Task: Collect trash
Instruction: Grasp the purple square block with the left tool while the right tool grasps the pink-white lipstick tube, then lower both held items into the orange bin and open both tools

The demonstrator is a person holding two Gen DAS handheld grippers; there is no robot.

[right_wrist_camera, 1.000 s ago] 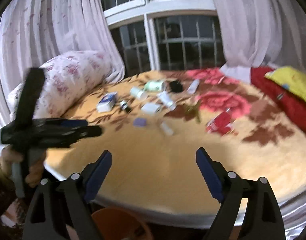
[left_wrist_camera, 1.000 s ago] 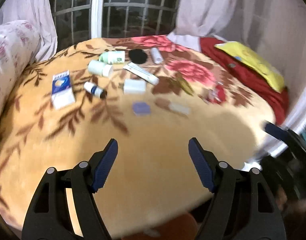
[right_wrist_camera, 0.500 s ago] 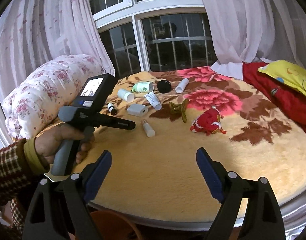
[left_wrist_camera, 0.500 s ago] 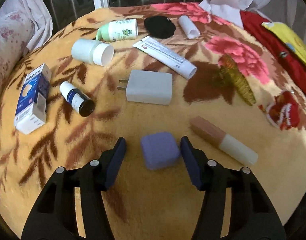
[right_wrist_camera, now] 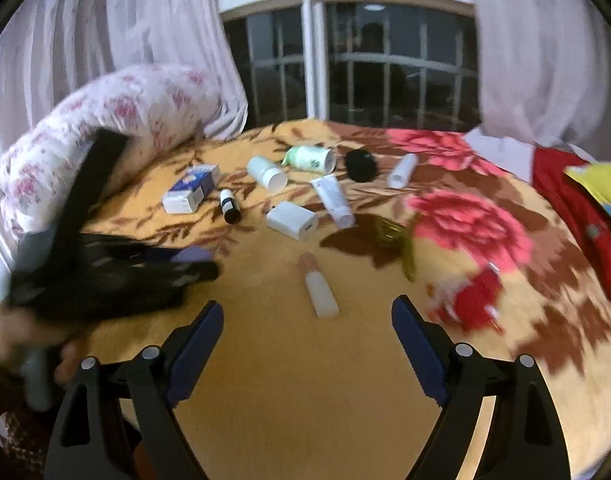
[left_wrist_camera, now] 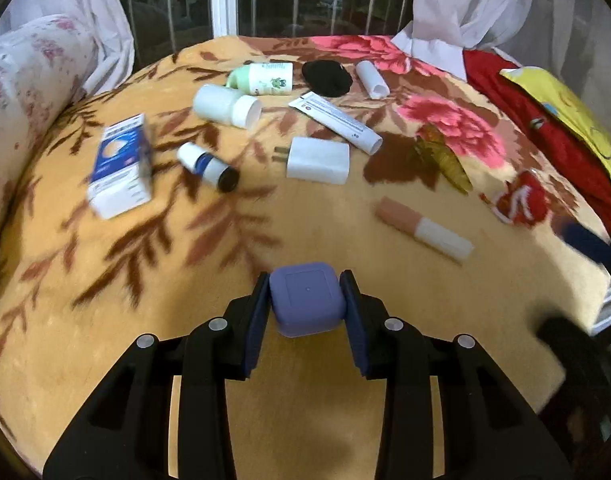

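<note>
Lavender plastic, rounded at every corner, makes up the small square case (left_wrist_camera: 305,298) that we see in the left wrist view, with a faint inset square and a dot on its top face. Our left tool (left_wrist_camera: 305,300) has closed on it: both blue pads press its left and right sides, and the case sits at the very tips, over the yellow floral blanket (left_wrist_camera: 105,320) of the bed. The case is nearly square, so we cannot name a long axis; its broad flat face is turned up toward the camera. Ahead of the tool lie a white charger (left_wrist_camera: 318,160), a white tube (left_wrist_camera: 337,122) running diagonally, a small dark bottle (left_wrist_camera: 207,166) ahead and left, a blue and white box (left_wrist_camera: 121,172) farther left, and a pink and white stick (left_wrist_camera: 423,228) ahead and right, lying diagonally.

From the right wrist view, our right tool (right_wrist_camera: 307,354) stands wide apart with nothing between its blue pads, hovering over bare blanket. To its left the left tool appears as a blurred black shape with the purple case (right_wrist_camera: 193,255) at its tip. The pink and white stick (right_wrist_camera: 319,285) lies just ahead of the right tool, its long axis pointing away from it, white end nearer. A red trinket (right_wrist_camera: 475,300) lies ahead and right.
</note>
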